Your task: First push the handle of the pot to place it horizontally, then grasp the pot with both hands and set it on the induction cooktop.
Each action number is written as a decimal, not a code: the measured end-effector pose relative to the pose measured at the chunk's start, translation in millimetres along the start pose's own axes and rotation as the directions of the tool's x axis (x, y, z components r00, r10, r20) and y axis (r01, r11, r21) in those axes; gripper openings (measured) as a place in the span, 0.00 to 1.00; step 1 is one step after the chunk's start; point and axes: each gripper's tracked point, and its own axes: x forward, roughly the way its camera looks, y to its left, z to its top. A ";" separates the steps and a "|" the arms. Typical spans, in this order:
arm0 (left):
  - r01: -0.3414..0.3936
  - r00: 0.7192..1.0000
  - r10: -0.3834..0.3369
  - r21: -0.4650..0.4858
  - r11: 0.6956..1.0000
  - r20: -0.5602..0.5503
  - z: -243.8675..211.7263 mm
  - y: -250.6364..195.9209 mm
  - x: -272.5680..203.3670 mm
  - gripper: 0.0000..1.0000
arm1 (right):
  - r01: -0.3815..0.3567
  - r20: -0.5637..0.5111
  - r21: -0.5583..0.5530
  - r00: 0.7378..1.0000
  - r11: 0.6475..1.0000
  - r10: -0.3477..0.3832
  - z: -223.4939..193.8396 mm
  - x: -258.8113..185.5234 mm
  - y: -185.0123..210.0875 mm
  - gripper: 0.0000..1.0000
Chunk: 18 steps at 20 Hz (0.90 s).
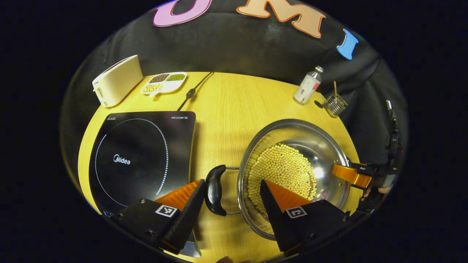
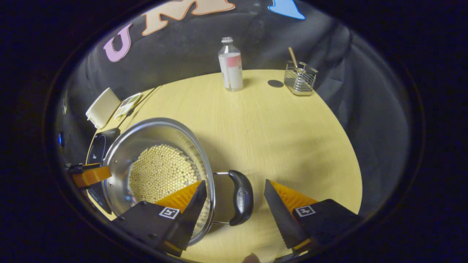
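The pot (image 1: 292, 175), a wide, shallow, polished steel vessel with a layer of small pale round beans (image 1: 281, 171) in it, is set on the yellow wood-grain desk (image 1: 226, 106) just beside the induction cooktop (image 1: 140, 157), whose flat black glass top lies bare. Both black loop handles are seen lying level, so the lift is judged to be the step at hand. The left hand-held gripper (image 1: 232, 190) is spread wide around the left handle (image 1: 215, 190), one ribbed orange finger near the cooktop and the other over the pot's rim, nothing yet being pinched. The right hand-held gripper (image 2: 234, 193) is likewise released, straddling the right handle (image 2: 241, 197). A slip is the main risk: the handles are smooth, curved and hung on thin wire brackets, so a shallow or off-centre pinch could let the pot swing. If one side were raised ahead of the other, the loose beans could roll and spill. The glass could also be scratched or struck by a dragged base.
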 end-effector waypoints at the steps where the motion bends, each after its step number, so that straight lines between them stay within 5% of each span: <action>1: -0.008 1.000 0.008 -0.004 1.000 -0.024 -5.1 2.1 4.6 0.90 | -0.008 -0.009 0.006 1.000 1.000 0.008 -1.4 2.5 1.8 0.91; 3: -0.019 0.999 0.018 -0.028 0.999 -0.048 -10.8 1.5 13.9 0.88 | -0.011 -0.029 0.008 1.000 1.000 0.011 -6.8 5.0 5.3 0.76; 6: -0.031 0.997 0.027 -0.047 0.998 -0.078 -18.0 3.6 21.2 0.86 | -0.027 -0.062 0.012 0.998 1.000 0.028 -15.2 10.9 9.2 0.77; 7: -0.049 0.995 0.046 -0.040 0.998 -0.086 -19.2 9.3 23.3 0.85 | -0.035 -0.066 0.026 0.997 0.999 0.037 -14.2 11.6 9.0 0.67; 11: -0.025 0.994 0.019 -0.053 0.998 -0.109 -21.3 9.8 25.1 0.67 | -0.060 -0.081 0.067 0.995 0.996 0.065 -12.6 15.3 8.7 0.59; 18: 0.021 0.989 -0.035 -0.094 0.995 -0.144 -21.1 4.3 9.6 0.55 | -0.093 -0.091 0.162 0.990 0.982 0.109 -11.4 3.8 8.5 0.41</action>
